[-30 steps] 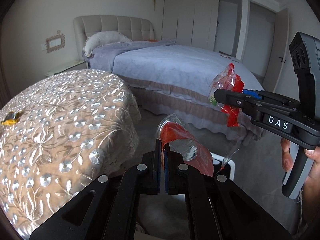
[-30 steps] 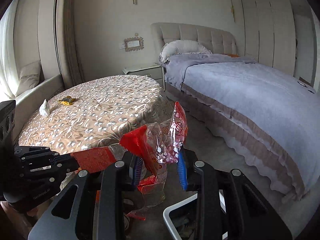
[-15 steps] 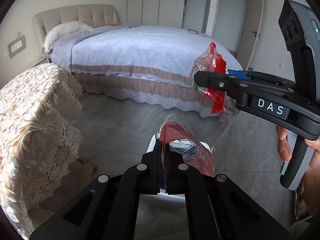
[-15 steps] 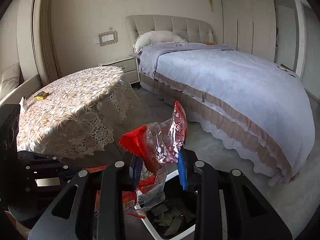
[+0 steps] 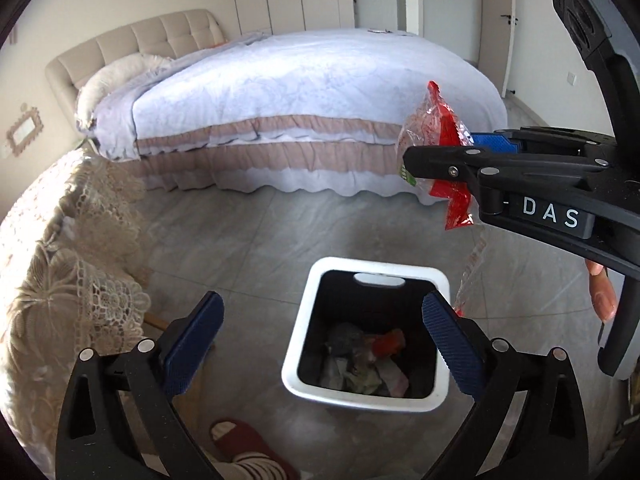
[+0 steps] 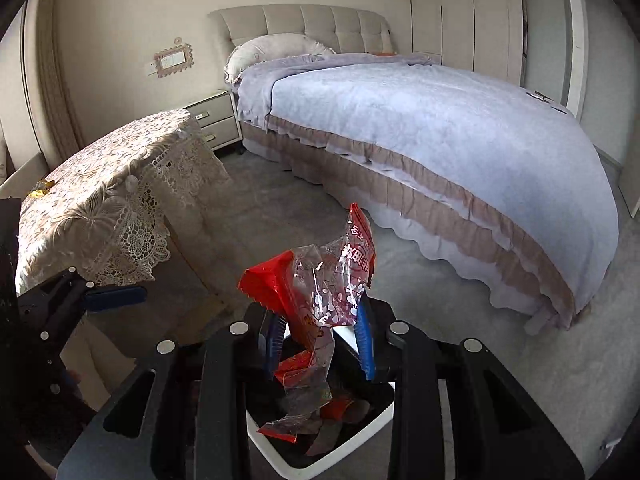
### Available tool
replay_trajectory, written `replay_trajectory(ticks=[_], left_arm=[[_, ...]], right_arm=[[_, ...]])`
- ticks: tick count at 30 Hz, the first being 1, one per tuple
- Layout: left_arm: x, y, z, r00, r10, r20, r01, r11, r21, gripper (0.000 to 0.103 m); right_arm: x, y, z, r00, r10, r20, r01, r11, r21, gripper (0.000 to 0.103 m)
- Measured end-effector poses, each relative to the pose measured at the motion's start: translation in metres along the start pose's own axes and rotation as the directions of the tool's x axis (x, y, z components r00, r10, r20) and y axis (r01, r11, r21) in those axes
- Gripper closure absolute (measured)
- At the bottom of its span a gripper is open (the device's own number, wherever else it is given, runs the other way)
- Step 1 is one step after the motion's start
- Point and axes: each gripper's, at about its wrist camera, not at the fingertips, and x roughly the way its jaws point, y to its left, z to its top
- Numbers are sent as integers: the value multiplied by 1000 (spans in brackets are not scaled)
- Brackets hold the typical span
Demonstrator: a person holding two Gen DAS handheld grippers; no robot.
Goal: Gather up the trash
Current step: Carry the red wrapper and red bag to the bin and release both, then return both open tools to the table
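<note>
A white-rimmed black trash bin point(image 5: 308, 320) stands on the grey floor and holds several crumpled wrappers, one of them red point(image 5: 387, 341). My left gripper point(image 5: 320, 340) is wide open and empty right above the bin. My right gripper point(image 6: 320, 336) is shut on a red and clear plastic snack wrapper point(image 6: 320, 280), held above the bin point(image 6: 380, 416). The same wrapper shows in the left wrist view point(image 5: 440, 136), up and right of the bin, pinched in the right gripper point(image 5: 444, 156).
A round table with a lace cloth point(image 6: 100, 184) stands to the left, with a small yellow scrap point(image 6: 40, 188) on it. A large bed point(image 6: 440, 132) fills the right. A nightstand point(image 6: 214, 124) sits by the wall. A slippered foot point(image 5: 244, 448) is near the bin.
My left gripper has opened and its red wrapper is gone from the jaws; a red wrapper now lies in the bin. Both grippers have swung from the table toward the bin.
</note>
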Motion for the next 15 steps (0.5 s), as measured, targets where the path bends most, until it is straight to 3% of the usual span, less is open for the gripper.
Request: replay_trajectory(ticks=[6,7,8,10,15], left_arm=[[-19,35,3,996,82,34,-79,993,-84,5],[-23,42,3,995,94,43,-89,991,-103,5],[-28,48,3,993,108,53,-100,987,-123,5],[-38,61,2,989,129,71,-116,980,-163,5],[-63,89,-1,980,158,119,-122,956,-265,5]], right_arm=[[17,13,-7,999,-34,-9,33,998,-60,70],[18,15,-9,999,-34,0,34,997,-64,64],[18,15,-10,999,-34,15,35,998,-61,41],[14,11,-11,997,-41,65,44,998,-34,5],[12,2,-1,996,-47,81,45,999,24,5]])
